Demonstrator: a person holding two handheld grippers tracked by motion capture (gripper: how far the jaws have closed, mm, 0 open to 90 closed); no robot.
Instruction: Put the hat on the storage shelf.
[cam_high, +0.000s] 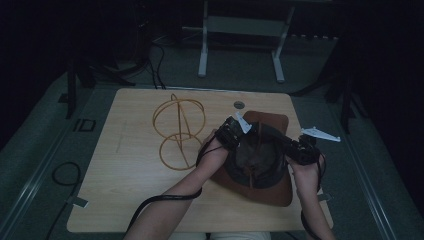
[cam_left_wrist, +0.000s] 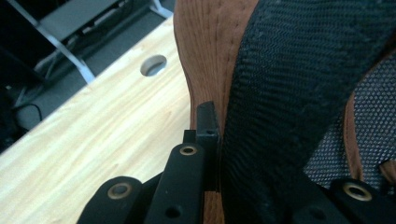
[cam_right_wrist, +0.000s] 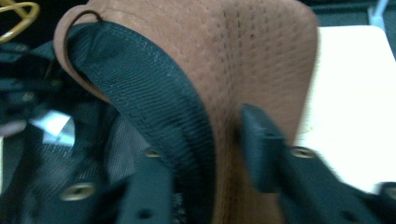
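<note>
A brown hat (cam_high: 265, 192) lies crown down on the wooden table (cam_high: 125, 190), its dark inside and black inner band (cam_left_wrist: 299, 84) facing up. My left gripper (cam_high: 244, 136) is at the hat's left rim, shut on it. In the left gripper view one jaw presses the brown brim (cam_left_wrist: 205, 56) from outside and the other is under the band. My right gripper (cam_high: 289, 146) is at the hat's right rim. In the right gripper view its jaws straddle the band (cam_right_wrist: 154, 93) and brim (cam_right_wrist: 261, 60) with slack, so the gripper (cam_right_wrist: 205, 149) is open.
A gold wire frame of rings (cam_high: 178, 131) stands left of the hat. A round cable hole (cam_high: 239, 104) sits near the table's far edge. A metal stand (cam_high: 240, 30) is on the floor beyond the table, and a cable loop (cam_high: 65, 175) lies at the left.
</note>
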